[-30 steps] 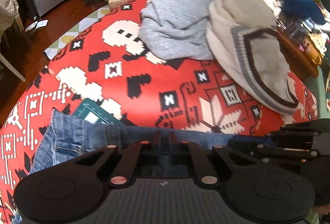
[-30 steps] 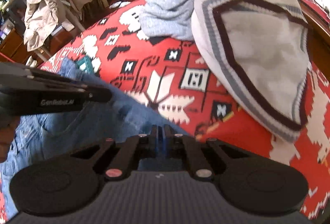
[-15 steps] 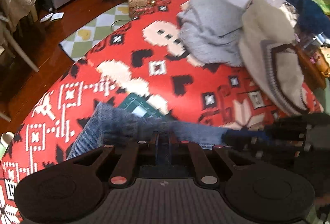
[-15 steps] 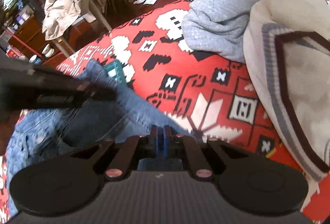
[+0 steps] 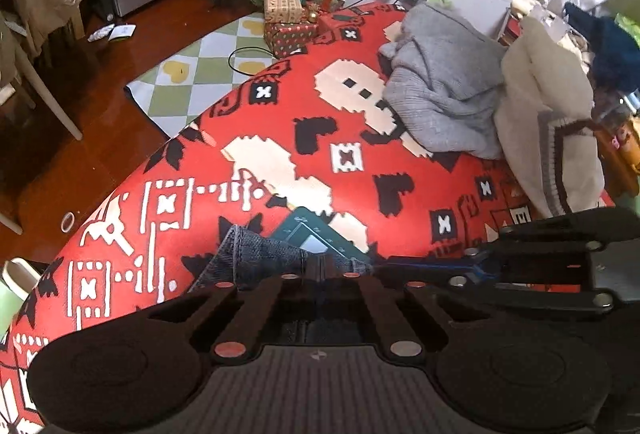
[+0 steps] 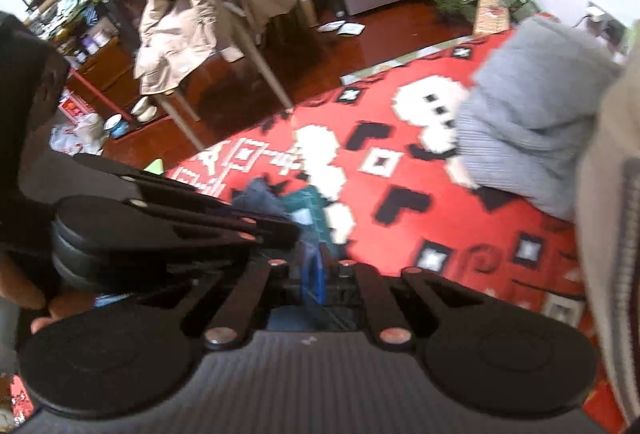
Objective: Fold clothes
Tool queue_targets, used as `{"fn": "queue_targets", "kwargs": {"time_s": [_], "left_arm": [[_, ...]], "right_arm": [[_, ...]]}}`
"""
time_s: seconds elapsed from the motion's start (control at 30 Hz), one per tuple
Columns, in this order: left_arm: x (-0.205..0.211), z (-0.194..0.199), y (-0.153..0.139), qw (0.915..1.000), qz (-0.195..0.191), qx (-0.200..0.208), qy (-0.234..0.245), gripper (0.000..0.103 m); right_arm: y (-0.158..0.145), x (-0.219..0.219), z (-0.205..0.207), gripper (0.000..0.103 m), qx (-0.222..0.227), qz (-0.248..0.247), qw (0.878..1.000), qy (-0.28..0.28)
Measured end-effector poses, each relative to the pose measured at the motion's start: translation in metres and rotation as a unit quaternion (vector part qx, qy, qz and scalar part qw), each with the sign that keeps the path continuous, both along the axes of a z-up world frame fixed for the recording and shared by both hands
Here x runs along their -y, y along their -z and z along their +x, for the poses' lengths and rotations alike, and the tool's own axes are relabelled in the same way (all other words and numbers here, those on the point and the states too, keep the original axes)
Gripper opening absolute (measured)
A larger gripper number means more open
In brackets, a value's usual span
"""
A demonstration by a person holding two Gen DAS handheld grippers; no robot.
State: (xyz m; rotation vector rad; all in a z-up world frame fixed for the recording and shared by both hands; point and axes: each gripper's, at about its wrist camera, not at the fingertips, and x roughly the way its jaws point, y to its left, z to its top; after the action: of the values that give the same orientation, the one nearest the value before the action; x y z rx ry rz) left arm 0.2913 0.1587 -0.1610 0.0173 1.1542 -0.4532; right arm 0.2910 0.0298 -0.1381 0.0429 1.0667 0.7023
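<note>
The jeans point(image 5: 264, 254) hang bunched between the two grippers, held up above the red patterned blanket point(image 5: 280, 138). The left gripper point(image 5: 320, 270) is closed on the denim's upper edge, the fabric pinched between its fingers. The right gripper point(image 6: 316, 266) is likewise clamped on denim, blue cloth showing in the narrow slot between its fingers. In the left wrist view the right gripper reaches in from the right, its tip touching the same edge just beside the left gripper's hold. The visible edge of the jeans runs left to right, with the loose end trailing down to the near left; how the rest hangs is hidden by the grippers. A dark green flat board point(image 5: 316, 238) lies on the blanket just beyond the denim.

Further off on the blanket, to the far right, sit a crumpled grey sweater point(image 5: 444, 86) and a cream sweater point(image 5: 548, 122) with striped trim, touching each other. The middle of the blanket between them and the jeans is open. The blanket's left edge falls away to a wooden floor point(image 5: 92, 82), where a checked mat point(image 5: 204, 74) and wrapped gift boxes point(image 5: 292, 14) lie.
</note>
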Motion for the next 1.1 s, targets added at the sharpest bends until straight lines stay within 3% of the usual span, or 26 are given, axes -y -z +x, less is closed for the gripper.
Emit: {"fn": "queue_targets", "kwargs": {"time_s": [0.23, 0.5, 0.8, 0.97, 1.1], "left_arm": [[-0.014, 0.009, 0.005, 0.9985, -0.046, -0.016, -0.025, 0.002], [-0.031, 0.024, 0.017, 0.9874, -0.119, -0.051, -0.091, 0.002], [-0.030, 0.011, -0.020, 0.9931, -0.082, -0.011, -0.082, 0.006], [-0.021, 0.003, -0.002, 0.9989, -0.005, -0.002, -0.046, 0.008], [-0.028, 0.009, 0.003, 0.9982, -0.006, 0.019, -0.056, 0.003]], "right_arm": [[0.021, -0.006, 0.019, 0.000, -0.021, 0.023, 0.999, 0.008], [0.021, 0.000, 0.022, 0.001, -0.030, 0.021, 0.999, 0.020], [0.019, 0.011, 0.013, 0.002, -0.036, 0.022, 0.998, 0.039], [0.018, 0.011, 0.012, 0.002, -0.037, 0.023, 0.998, 0.038], [0.021, 0.009, 0.011, 0.002, -0.038, 0.020, 0.998, 0.038]]}}
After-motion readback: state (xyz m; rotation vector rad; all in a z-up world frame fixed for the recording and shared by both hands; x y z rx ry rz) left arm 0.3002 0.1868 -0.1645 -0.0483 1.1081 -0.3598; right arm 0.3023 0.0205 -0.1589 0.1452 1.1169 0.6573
